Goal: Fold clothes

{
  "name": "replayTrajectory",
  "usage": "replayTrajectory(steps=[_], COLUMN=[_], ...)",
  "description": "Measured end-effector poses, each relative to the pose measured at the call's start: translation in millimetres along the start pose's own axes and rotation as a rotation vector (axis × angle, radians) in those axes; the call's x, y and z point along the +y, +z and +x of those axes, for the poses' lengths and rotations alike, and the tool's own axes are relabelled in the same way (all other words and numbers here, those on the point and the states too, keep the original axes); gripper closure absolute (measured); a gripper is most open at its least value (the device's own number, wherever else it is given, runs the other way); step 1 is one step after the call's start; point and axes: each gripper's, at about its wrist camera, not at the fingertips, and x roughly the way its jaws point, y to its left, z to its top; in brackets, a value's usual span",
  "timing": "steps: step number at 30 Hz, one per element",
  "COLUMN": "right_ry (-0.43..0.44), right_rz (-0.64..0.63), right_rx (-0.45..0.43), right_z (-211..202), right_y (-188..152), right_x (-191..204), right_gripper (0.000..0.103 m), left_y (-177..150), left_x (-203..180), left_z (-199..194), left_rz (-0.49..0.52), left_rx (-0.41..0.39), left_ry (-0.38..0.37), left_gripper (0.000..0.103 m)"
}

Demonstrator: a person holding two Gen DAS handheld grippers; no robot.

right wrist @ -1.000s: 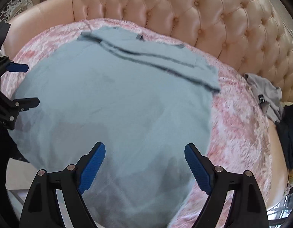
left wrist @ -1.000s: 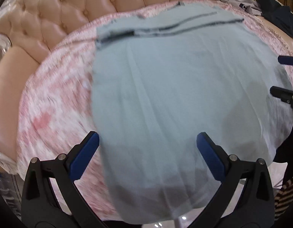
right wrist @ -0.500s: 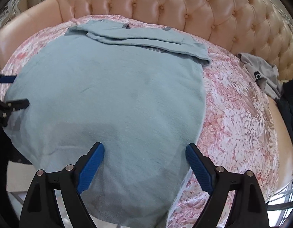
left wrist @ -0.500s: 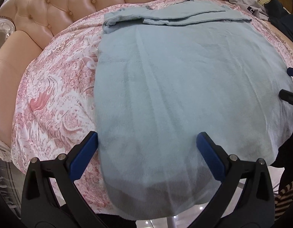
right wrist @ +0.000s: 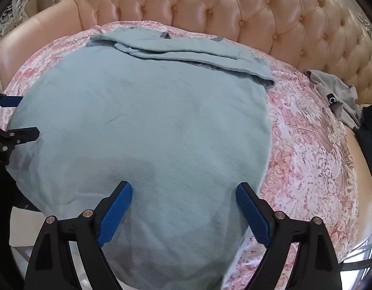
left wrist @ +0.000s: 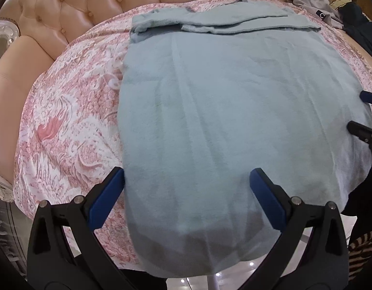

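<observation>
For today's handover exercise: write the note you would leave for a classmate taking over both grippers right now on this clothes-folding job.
Left gripper: open, holding nothing, over the near hem.
Right gripper: open, holding nothing, over the same hem.
The pale blue soft knit top lies flat on the pink patterned bedspread, its hem hanging off the near edge.
Done: sleeves folded across the far end.
Left: fold the body up from the hem.
A crumpled grey garment waits at the right, unfolded.

A home, likely a living room or bedroom. A tufted peach leather sofa carries a pink floral cover, with loose clothes lying about.
</observation>
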Motion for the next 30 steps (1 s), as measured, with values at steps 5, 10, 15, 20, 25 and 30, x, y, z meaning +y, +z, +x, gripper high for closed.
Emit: replayTrajectory(steps=[5,10,15,20,25,30], right_ry=[0.002,-0.009,-0.032,0.034,0.079,0.071], right_rz=[0.031,0.101,0.121,0.039,-0.076,-0.084], right_rx=[-0.017,-0.047,-0.017,-0.017,-0.003,0.012], right_z=[-16.4,-47.9,-51.7,-38.8,-25.0,-11.7], right_y=[-2.2,-15.7,-36.5,-35.0,-25.7,-32.0], right_x=[-7.8,-35.0,-41.4,-1.5,40.8,41.0], right_gripper=[0.014,0.014,0.014,0.014,0.014,0.014], left_y=[-7.2,-25.7,-42.3,-38.3,-31.4,-33.5], left_x=[16.6,58.9,55.1,2.0,-22.7,-26.6], left_z=[-14.1,-51.2,-46.5,-34.6,-20.8,-15.2], left_rz=[-0.053,-0.196,-0.153,-0.012,0.07,0.137], left_rx=[-0.032,-0.099,-0.058,-0.045,-0.035,-0.043], left_ry=[-0.019,-0.105,-0.093,-0.148,-0.166,-0.111], left_gripper=[0.0,0.0,0.0,0.0,0.0,0.0])
